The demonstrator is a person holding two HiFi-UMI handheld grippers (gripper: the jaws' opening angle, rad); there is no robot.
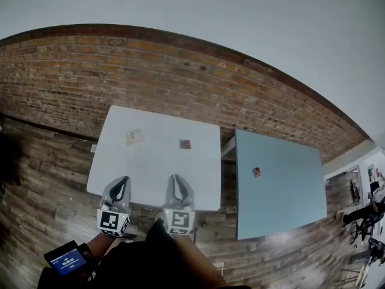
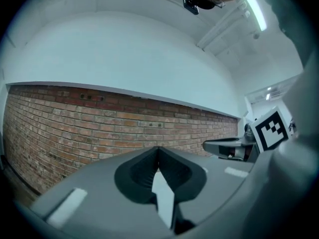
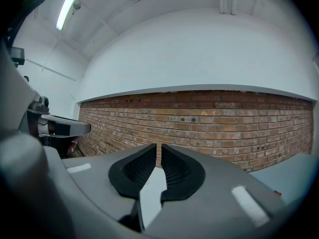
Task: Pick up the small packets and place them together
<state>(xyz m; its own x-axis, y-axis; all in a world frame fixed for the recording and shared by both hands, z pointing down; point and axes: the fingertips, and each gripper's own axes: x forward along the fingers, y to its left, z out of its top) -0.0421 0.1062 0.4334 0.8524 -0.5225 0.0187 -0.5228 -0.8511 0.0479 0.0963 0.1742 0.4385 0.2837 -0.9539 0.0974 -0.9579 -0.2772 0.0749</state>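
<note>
The room is bright and even. A long lamp [image 3: 67,6] glows high up to the left of the right tongs [image 3: 158,145]. A second lamp [image 2: 254,6] shines high to the right of the left tongs [image 2: 158,149] (both look washed out). The table [image 1: 156,167] ahead of the tongs looks pale and smooth. Every picture bulges like a fishbowl, so the brick wall [image 1: 90,71] bends. The corners of both tongs' views go dark. The grey parts closest to those cameras look soft and blurry.
</note>
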